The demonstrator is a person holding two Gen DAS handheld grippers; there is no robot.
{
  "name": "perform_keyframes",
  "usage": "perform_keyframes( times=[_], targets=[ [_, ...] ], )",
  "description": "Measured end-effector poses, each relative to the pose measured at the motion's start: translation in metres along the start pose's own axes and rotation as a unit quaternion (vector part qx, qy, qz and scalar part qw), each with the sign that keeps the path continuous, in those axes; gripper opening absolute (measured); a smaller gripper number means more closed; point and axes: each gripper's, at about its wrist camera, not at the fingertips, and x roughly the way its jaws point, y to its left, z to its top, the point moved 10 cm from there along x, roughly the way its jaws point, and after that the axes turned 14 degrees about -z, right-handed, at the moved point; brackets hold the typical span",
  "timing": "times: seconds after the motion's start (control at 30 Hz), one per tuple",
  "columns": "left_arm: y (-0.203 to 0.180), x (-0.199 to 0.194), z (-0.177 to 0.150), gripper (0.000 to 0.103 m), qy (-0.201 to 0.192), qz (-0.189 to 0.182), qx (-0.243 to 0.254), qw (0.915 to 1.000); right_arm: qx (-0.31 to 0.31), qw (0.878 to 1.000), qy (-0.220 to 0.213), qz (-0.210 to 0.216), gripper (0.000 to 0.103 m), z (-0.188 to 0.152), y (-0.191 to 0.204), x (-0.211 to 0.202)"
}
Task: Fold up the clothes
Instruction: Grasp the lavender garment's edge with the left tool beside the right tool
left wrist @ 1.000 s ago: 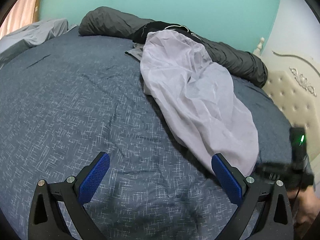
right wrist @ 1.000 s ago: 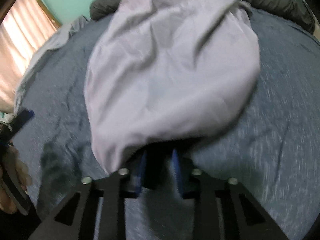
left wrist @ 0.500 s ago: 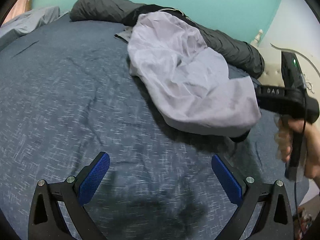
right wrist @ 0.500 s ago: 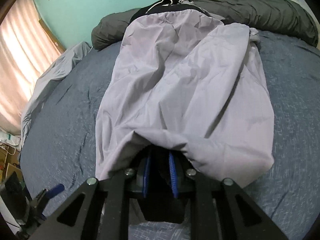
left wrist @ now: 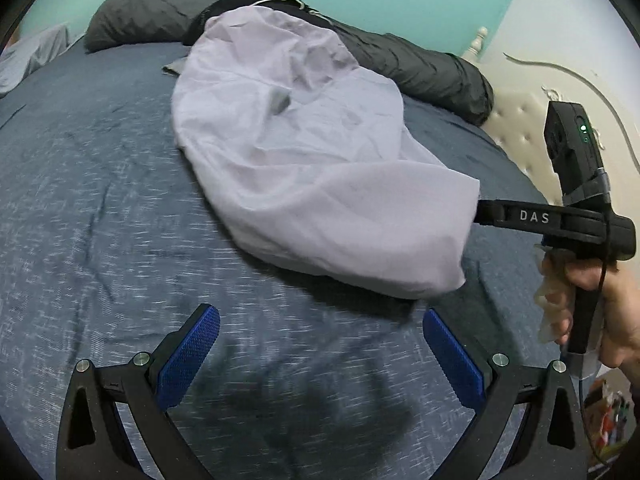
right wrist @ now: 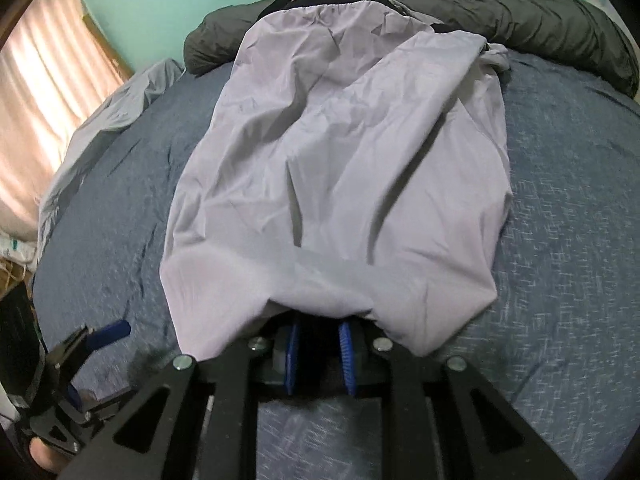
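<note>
Blue bedspread (right wrist: 560, 208); right tongs' (right wrist: 320, 354) tips hidden under lilac garment (right wrist: 340, 160).

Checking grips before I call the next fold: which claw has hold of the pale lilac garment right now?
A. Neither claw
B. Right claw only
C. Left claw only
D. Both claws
B: the right claw is closed on the near edge of the lilac garment, lifting it off the blue bedspread, while the left claw stands wide open over bare bedspread with nothing between its pads.
</note>
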Motion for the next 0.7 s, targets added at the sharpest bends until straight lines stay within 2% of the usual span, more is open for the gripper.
perform_keyframes(
  times=[0.17, 0.4, 0.63, 0.7],
  targets=[
    [-0.006, 0.011, 0.000, 0.103, 0.003, 0.001, -0.006, 1.0000, -0.001, 1.000, -0.005, 0.005, 0.017, -0.004, -0.007, -0.006],
    [-0.017, 0.022, 0.002, 0.103, 0.009, -0.033, -0.017, 0.9993, -0.006, 1.000, -0.018, 0.005, 0.018, -0.008, -0.011, -0.012],
    [-0.012, 0.031, -0.003, 0.103, 0.021, -0.018, -0.015, 0.9995, 0.002, 1.000, -0.017, 0.007, 0.019, -0.010, -0.017, -0.007],
    [-0.013, 0.033, -0.003, 0.098, 0.022, -0.025, -0.015, 0.9993, 0.004, 1.000, -0.016, 0.009, 0.019, -0.012, -0.017, -0.007]
  ],
)
